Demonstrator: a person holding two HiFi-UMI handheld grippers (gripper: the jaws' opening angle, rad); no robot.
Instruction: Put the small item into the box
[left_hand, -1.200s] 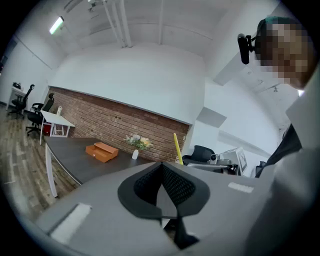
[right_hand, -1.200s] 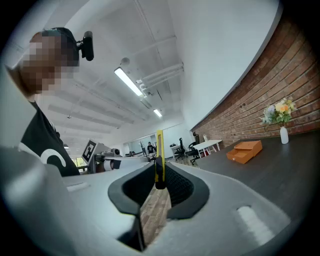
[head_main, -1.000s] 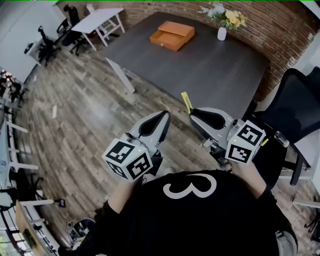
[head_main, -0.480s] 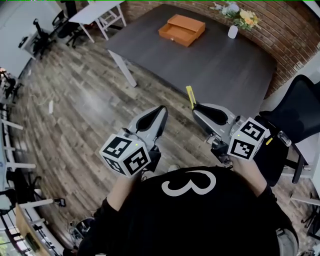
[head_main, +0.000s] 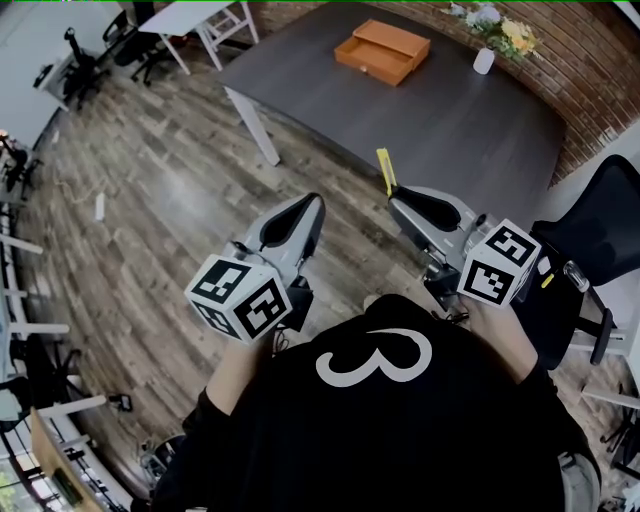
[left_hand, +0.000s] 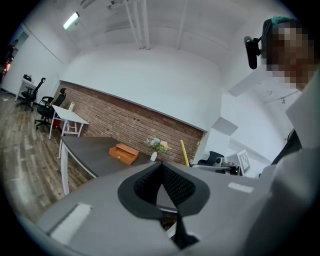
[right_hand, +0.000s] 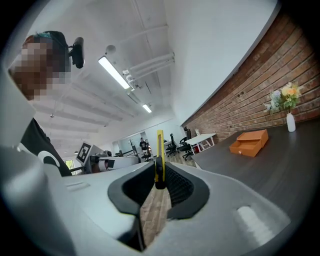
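Note:
An orange box (head_main: 383, 50) lies on the dark table (head_main: 450, 130), far ahead of me; it also shows in the left gripper view (left_hand: 123, 153) and in the right gripper view (right_hand: 249, 142). My right gripper (head_main: 392, 193) is shut on a thin yellow stick-like item (head_main: 385, 170), which stands up from the fingertips. That item (right_hand: 159, 150) is pinched between the right gripper (right_hand: 159, 176) pads. My left gripper (head_main: 312, 200) is held beside it over the wooden floor, jaws together and holding nothing (left_hand: 161, 167). Both grippers are close to my body, well short of the table.
A white vase with flowers (head_main: 486, 55) stands at the table's far right near the brick wall. A black office chair (head_main: 590, 240) is at my right. White desks and chairs (head_main: 190, 20) stand at the far left. Wooden floor (head_main: 150, 200) lies between me and the table.
The table and box have slid up and right in the head view. The left gripper has drifted a little left. The right gripper keeps its hold on the yellow item.

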